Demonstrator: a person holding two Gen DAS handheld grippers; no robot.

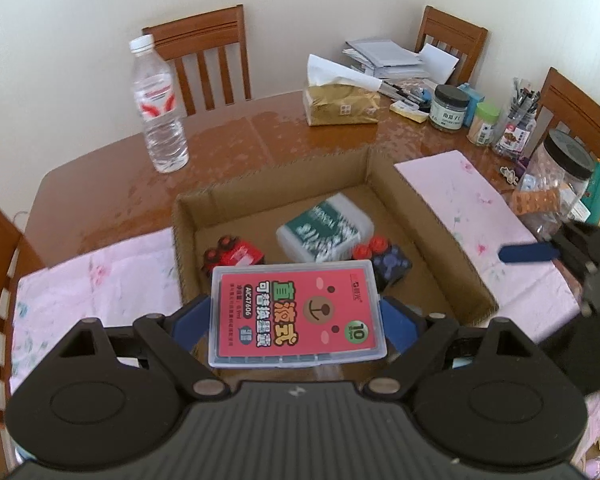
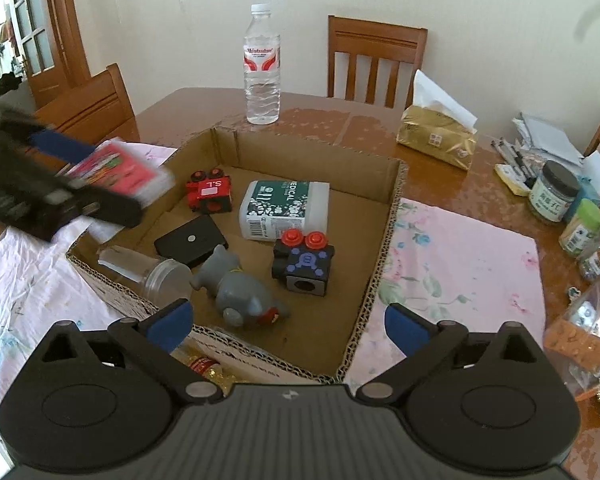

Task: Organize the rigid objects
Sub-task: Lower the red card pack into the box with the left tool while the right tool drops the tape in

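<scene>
My left gripper [image 1: 296, 320] is shut on a clear plastic case with a red bear label [image 1: 296, 314], held over the near edge of the cardboard box [image 1: 420, 204]. The right wrist view shows that case [image 2: 120, 170] at the box's left rim, blurred. Inside the box [image 2: 388, 224] lie a red toy block [image 2: 210, 194], a white medical bottle [image 2: 284, 210], a black-blue toy block [image 2: 306, 264], a black pad [image 2: 190, 242], a grey rubber figure [image 2: 240, 294] and a clear jar [image 2: 156, 274]. My right gripper [image 2: 286, 324] stands open and empty above the box's near side.
A water bottle [image 1: 158, 108] stands beyond the box on the brown table [image 1: 236, 132]. A tissue pack [image 1: 340, 104], jars, pens and papers crowd the far right. Pink floral cloths [image 2: 460, 264] flank the box. Chairs ring the table.
</scene>
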